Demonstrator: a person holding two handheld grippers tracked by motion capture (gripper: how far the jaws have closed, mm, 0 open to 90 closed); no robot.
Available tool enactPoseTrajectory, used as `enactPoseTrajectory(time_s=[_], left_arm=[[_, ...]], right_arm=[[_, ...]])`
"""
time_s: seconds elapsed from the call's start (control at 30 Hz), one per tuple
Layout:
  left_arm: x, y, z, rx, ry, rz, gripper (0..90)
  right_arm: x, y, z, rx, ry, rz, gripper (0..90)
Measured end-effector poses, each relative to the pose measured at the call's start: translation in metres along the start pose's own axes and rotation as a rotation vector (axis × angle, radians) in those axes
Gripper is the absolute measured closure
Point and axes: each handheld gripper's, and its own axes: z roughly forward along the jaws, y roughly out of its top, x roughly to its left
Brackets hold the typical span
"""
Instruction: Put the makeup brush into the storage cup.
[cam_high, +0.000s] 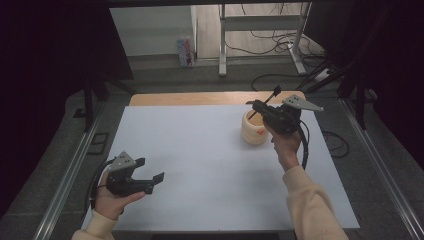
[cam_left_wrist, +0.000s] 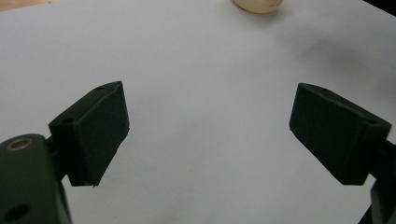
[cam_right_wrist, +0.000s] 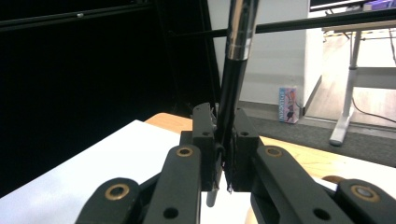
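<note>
A cream-coloured round cup (cam_high: 254, 131) stands on the white table top (cam_high: 200, 165) at the back right, with a small orange mark on its side. Just above it my right gripper (cam_high: 256, 106) is shut on a thin black stick (cam_high: 270, 96) that slants up and away from the cup. In the right gripper view the stick (cam_right_wrist: 233, 84) rises between the jaws (cam_right_wrist: 224, 140) and has a silver band near the top. My left gripper (cam_high: 151, 169) is held low over the table's front left, open and holding nothing (cam_left_wrist: 210, 126). The cup's base (cam_left_wrist: 258, 4) shows far ahead of it.
A strip of bare wood (cam_high: 200, 98) edges the table at the back. Metal rails (cam_high: 70, 170) run along both sides on the floor. Behind the table are desk legs (cam_high: 222, 45), loose cables (cam_high: 270, 42) and a small colourful box (cam_high: 185, 52).
</note>
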Motion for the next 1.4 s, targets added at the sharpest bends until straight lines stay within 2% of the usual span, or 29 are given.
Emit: enactPoseTrajectory(time_s=[0.3,0.57,1.03,1.17,1.4], left_arm=[[-0.001,-0.001,0.002,0.012,-0.002,0.003,12.3],[0.001,-0.001,0.003,0.011,0.0,0.003,12.2],[0.001,-0.002,0.004,0.017,0.001,0.003,12.2],[0.001,-0.002,0.004,0.017,0.002,0.002,12.2],[0.001,-0.003,0.004,0.02,0.003,0.005,12.2]], right_arm=[[-0.015,-0.004,0.006,0.026,-0.037,0.006,83.6],[-0.025,-0.009,0.017,0.065,-0.073,-0.03,83.6],[-0.047,-0.023,0.029,0.138,-0.144,-0.013,83.5],[-0.053,-0.029,0.032,0.164,-0.154,0.006,83.5],[-0.055,-0.037,0.038,0.209,-0.151,0.002,83.4]])
